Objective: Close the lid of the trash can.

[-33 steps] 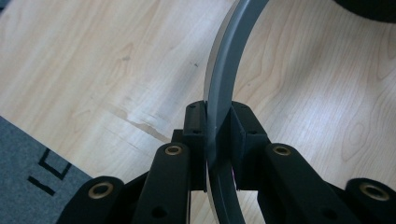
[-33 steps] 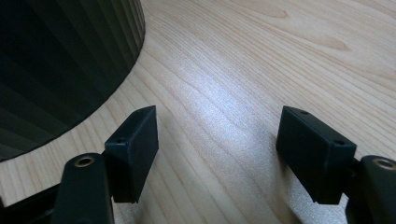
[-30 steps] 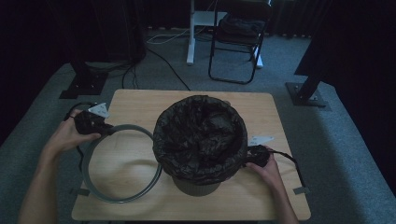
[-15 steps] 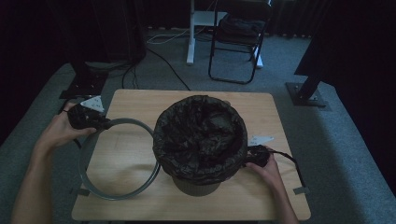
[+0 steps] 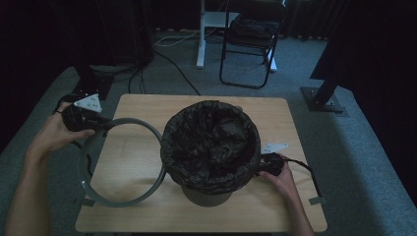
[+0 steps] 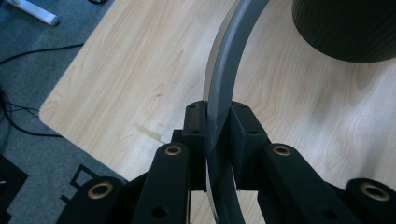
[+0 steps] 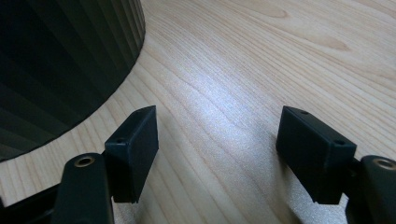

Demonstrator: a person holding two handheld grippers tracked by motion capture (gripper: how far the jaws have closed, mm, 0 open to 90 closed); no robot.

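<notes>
We hold a claw in each hand at a wooden bench (image 5: 142, 105). Our left claw (image 6: 218, 122) is squeezed tight on a big grey ring (image 5: 120, 162). In the left claw view the thin edge of the ring (image 6: 229, 60) runs up between the two black pads, and both pads press on it. In the high view our left claw (image 5: 101, 124) grips the ring at its far left part, near the left edge of the bench. That side of the ring looks lifted a little, and the near side sits low by the front of the bench. The ring's right side is just beside the bin.

A dark bin (image 5: 210, 147) stands in the middle of the bench. A black bag (image 5: 211, 132) lines it and folds over its rim.

Our right claw (image 7: 217, 140) is apart, with nothing between its pads. It rests low over the bare wood, and the ribbed side of the bin (image 7: 65, 65) is close by on its left. In the high view our right claw (image 5: 263, 164) sits just beside the bin on the right.
</notes>
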